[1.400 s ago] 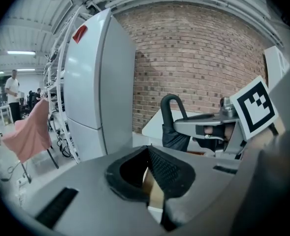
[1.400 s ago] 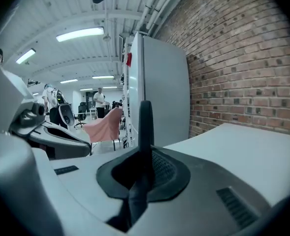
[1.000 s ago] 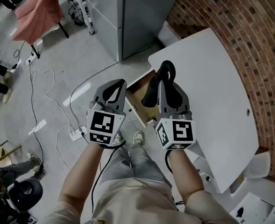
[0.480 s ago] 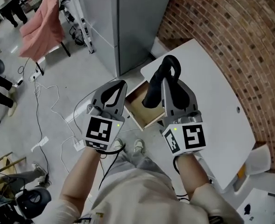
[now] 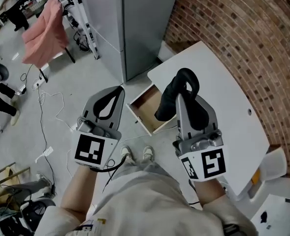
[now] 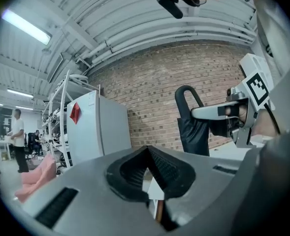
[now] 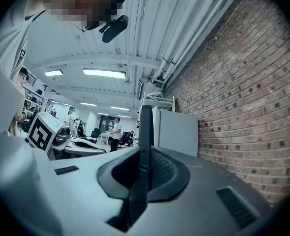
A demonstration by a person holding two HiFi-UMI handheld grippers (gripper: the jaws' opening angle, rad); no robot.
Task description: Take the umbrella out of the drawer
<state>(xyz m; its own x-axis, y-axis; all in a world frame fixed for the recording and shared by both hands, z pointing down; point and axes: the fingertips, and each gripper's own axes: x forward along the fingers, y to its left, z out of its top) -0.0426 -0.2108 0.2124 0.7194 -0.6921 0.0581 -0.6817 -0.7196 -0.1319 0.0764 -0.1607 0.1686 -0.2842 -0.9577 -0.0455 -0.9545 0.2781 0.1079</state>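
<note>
A black folded umbrella (image 5: 170,98) with a hooked handle hangs above the open drawer (image 5: 144,105), its lower end in front of the drawer's right edge. My right gripper (image 5: 180,96) is shut on it just below the hook. In the right gripper view the umbrella (image 7: 145,132) stands upright between the pressed jaws. My left gripper (image 5: 119,89) is shut with nothing in it, out to the left of the drawer. In the left gripper view its tips (image 6: 147,149) meet, and the umbrella (image 6: 191,129) hangs to the right.
The drawer belongs to a white table (image 5: 223,82) against a curved brick wall (image 5: 253,38). A grey cabinet (image 5: 135,23) stands behind the drawer. Cables (image 5: 48,107) trail over the floor at left, near a pink cloth (image 5: 44,31). My shoes (image 5: 137,154) stand before the drawer.
Both grippers have come up toward the camera. The umbrella has risen with the right gripper, out of the drawer. The left gripper has drifted further left.
</note>
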